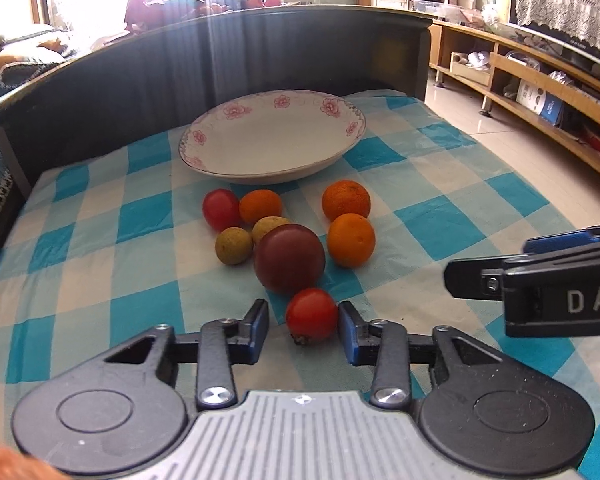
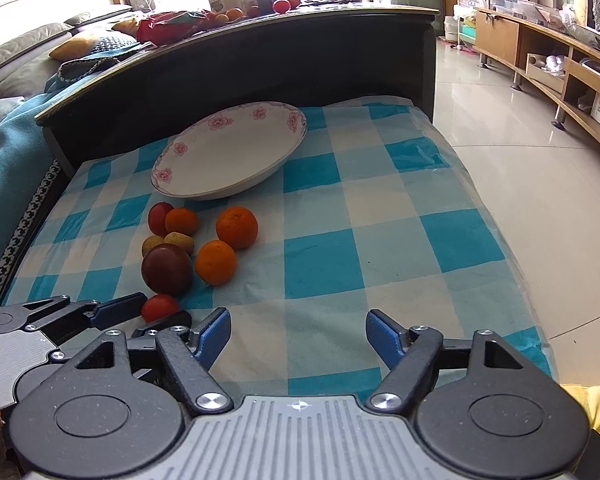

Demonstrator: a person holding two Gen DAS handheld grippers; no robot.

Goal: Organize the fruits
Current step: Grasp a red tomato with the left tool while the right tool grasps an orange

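Left gripper [image 1: 303,326] straddles red tomato [image 1: 311,314], stem end nearest.

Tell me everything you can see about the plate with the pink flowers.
The plate is a wide, shallow dish, white and glossy like ceramic, with pink blossoms printed around its rim. It holds nothing. It sits flat on the blue-and-white checked cloth, toward the dark board behind it. The fruits lie just in front of it; neither gripper touches it.

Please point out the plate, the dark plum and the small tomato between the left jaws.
plate [image 1: 272,146], left wrist view, bare white centre.
plum [image 1: 289,258], left wrist view, middle of its skin.
tomato [image 1: 311,314], left wrist view, its red front.
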